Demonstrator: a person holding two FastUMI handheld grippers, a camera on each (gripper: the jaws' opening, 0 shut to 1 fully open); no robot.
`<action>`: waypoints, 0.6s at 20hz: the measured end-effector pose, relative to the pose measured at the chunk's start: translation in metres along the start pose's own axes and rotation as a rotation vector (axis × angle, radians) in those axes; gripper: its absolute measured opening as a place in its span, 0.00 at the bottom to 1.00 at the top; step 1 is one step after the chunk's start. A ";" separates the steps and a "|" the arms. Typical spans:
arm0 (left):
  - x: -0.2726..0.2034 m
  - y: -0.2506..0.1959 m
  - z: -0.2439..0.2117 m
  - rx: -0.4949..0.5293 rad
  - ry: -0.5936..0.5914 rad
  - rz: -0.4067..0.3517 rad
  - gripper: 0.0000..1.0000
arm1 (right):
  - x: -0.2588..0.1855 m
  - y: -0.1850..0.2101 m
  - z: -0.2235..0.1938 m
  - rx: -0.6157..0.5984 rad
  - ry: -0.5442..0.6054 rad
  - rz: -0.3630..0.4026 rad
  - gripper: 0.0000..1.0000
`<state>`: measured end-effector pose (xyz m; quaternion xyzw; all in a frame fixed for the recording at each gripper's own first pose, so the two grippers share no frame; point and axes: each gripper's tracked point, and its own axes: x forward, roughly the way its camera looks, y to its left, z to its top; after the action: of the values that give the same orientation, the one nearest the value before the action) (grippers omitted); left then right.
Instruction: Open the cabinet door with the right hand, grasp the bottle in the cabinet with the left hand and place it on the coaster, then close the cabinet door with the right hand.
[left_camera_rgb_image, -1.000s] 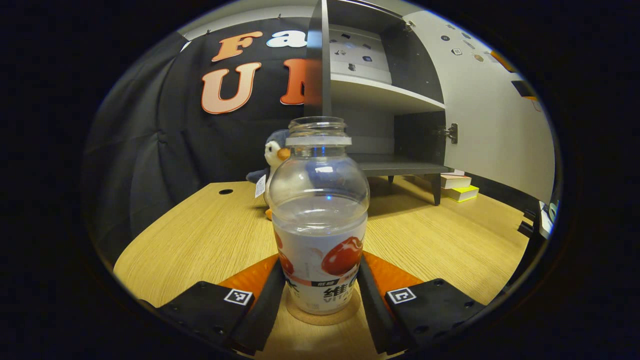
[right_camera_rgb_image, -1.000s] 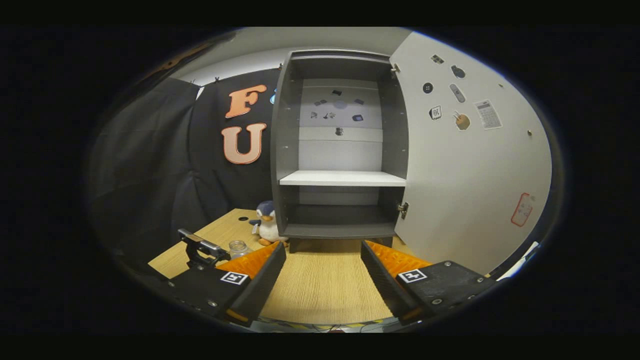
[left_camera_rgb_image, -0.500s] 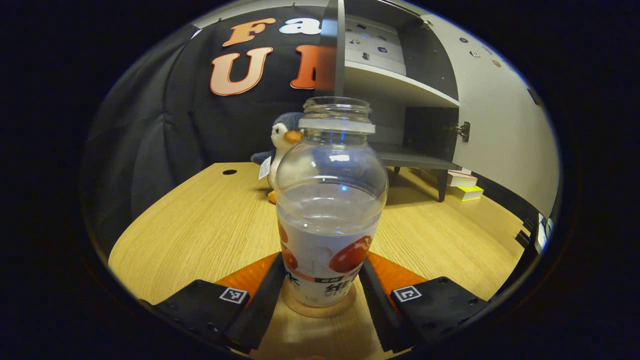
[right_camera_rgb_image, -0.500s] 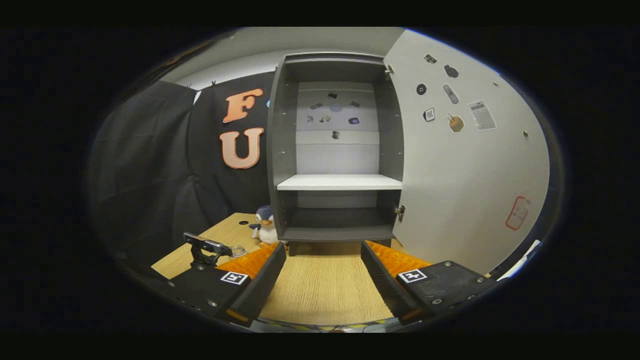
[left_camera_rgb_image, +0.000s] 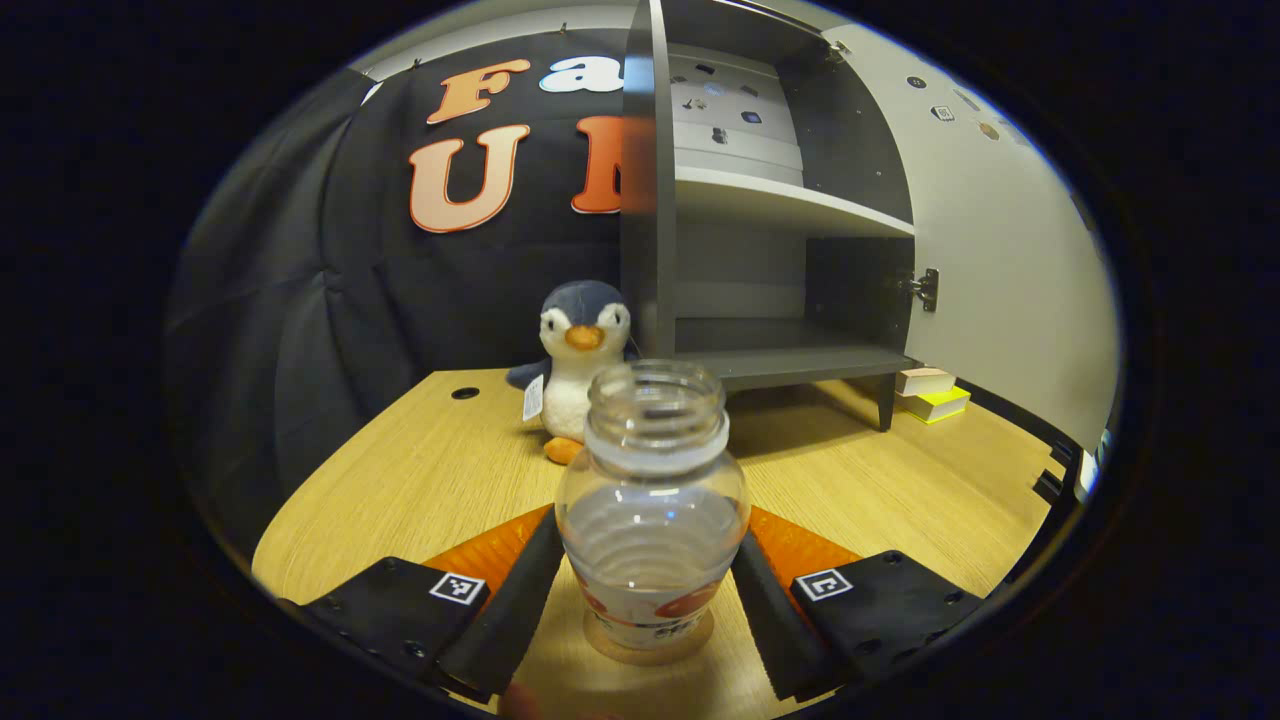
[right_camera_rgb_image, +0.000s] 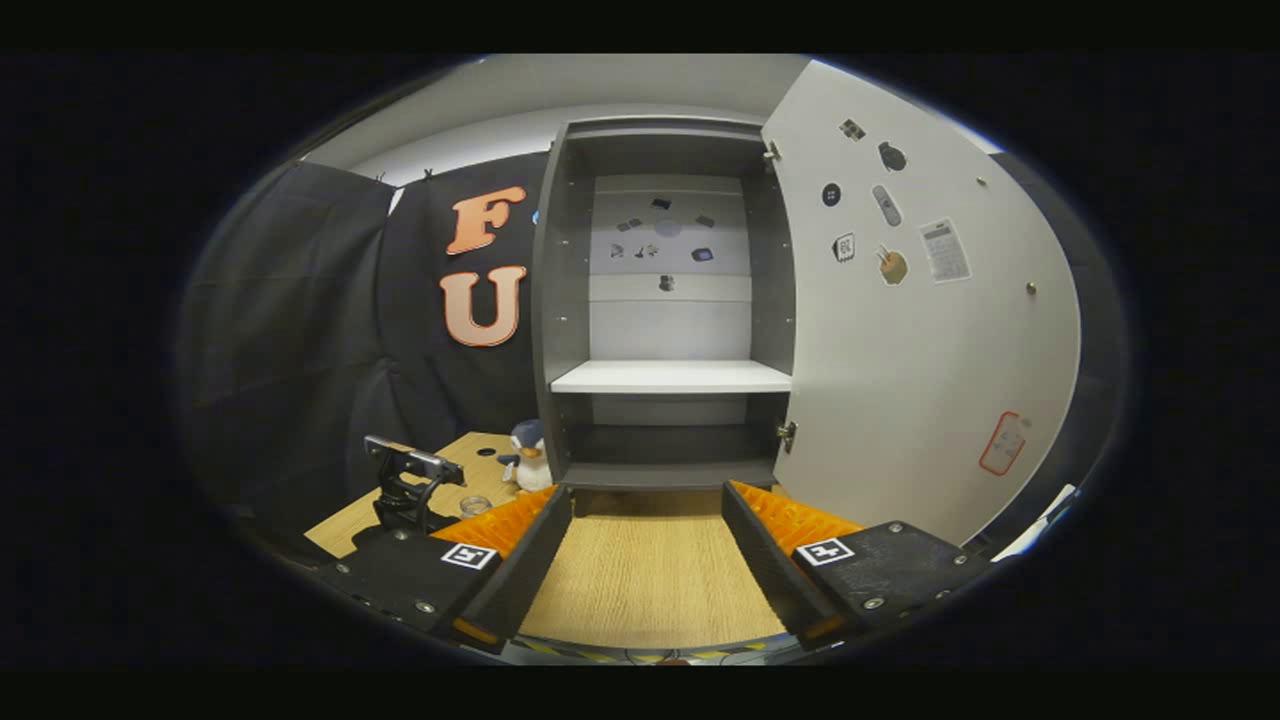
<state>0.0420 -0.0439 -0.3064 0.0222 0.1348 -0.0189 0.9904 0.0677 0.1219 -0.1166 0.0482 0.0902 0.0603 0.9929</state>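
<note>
Bottle (left_camera_rgb_image: 652, 500): clear, capless, red-printed label

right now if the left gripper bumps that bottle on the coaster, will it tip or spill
The bottle is uncapped and partly filled with clear liquid, so a hard knock would likely spill. It looks like thin clear plastic, probably light and squeezable. It stands upright on the coaster, with a squat body, so it probably resists small nudges.

Left tongs (left_camera_rgb_image: 648, 600) now higher, off bottle (left_camera_rgb_image: 652, 520)

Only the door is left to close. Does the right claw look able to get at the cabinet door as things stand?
Probably yes. The right claw is open and holds nothing, and the cabinet door stands swung wide ahead to its right, with bare table between them.
</note>
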 end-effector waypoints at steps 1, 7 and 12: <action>-0.001 0.000 0.007 0.003 -0.013 0.001 0.97 | -0.002 0.000 0.005 0.001 -0.011 -0.001 0.93; -0.013 -0.004 0.047 0.020 -0.079 -0.002 0.97 | -0.015 -0.012 0.036 0.011 -0.083 -0.022 0.93; -0.027 -0.002 0.084 0.002 -0.119 0.005 0.97 | -0.035 -0.024 0.059 -0.015 -0.134 -0.054 0.93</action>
<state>0.0385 -0.0493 -0.2189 0.0224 0.0756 -0.0179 0.9967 0.0475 0.0885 -0.0559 0.0422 0.0242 0.0309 0.9983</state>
